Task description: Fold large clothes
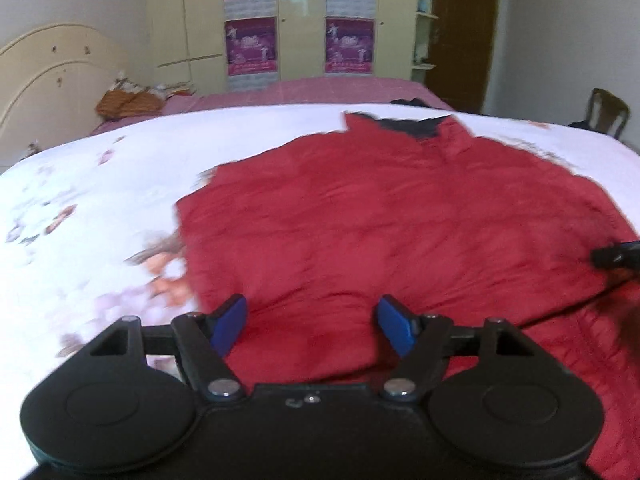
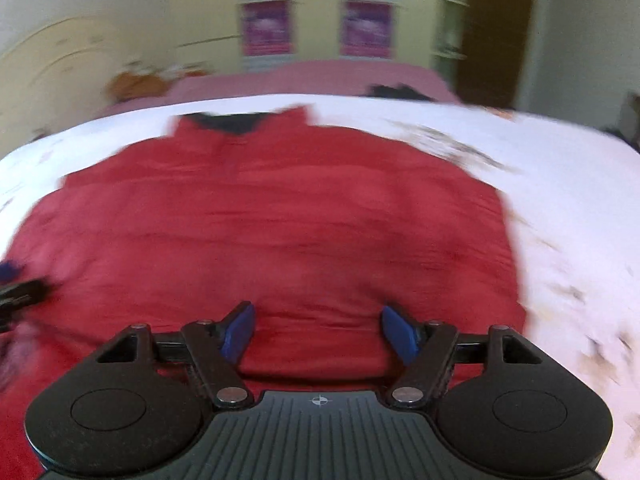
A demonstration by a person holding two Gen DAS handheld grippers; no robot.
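Note:
A large red jacket (image 1: 380,216) with a dark collar lining lies spread flat on a white flowered bedsheet (image 1: 92,184), collar toward the far side. My left gripper (image 1: 312,320) hovers over the jacket's near left part, blue pads wide apart with only cloth below them. My right gripper (image 2: 318,326) hangs over the near right part of the jacket (image 2: 280,216), jaws also apart and gripping nothing. The tip of the right gripper (image 1: 616,256) shows at the right edge of the left wrist view; the left one (image 2: 20,288) shows at the left edge of the right wrist view.
The white sheet (image 2: 560,200) covers the near bed; a pink-covered bed (image 1: 312,90) lies beyond it with an orange bundle (image 1: 128,104) and a dark item (image 1: 408,102). A cream headboard (image 1: 52,72), a wardrobe with purple posters (image 1: 250,46) and a wooden chair (image 1: 606,112) stand around.

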